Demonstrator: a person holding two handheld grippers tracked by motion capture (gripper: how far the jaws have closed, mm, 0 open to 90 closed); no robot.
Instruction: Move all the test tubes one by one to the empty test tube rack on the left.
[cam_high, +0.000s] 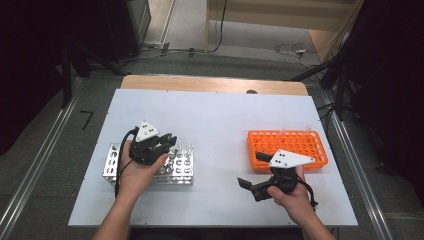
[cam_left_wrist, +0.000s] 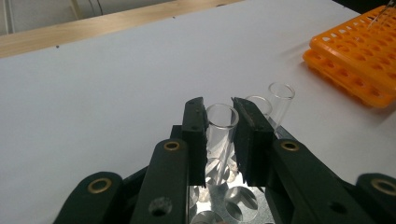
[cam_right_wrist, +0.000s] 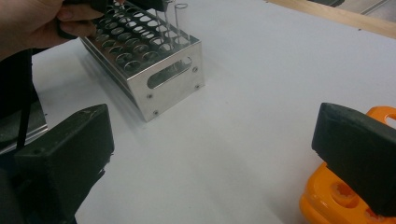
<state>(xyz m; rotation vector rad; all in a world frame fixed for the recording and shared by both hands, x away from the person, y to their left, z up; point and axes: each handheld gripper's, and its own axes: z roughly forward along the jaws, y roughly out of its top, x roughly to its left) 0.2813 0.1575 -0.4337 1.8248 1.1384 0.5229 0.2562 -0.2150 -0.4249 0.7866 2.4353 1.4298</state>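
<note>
Left gripper view: fingers (cam_left_wrist: 196, 140) clamp test tube (cam_left_wrist: 221, 122) (metal rack's (cam_high: 112, 167) far edge), table (cam_high: 220, 115) open beyond.

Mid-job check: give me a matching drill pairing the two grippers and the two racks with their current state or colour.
Things:
1. left gripper
2. right gripper
3. metal rack
4. plastic rack

States:
A. orange
B. jaws wide apart, nothing between them
C. silver, holding clear tubes
D. jaws closed on a glass tube

Pairs: 1-D, 2-B, 3-C, 4-A
</note>
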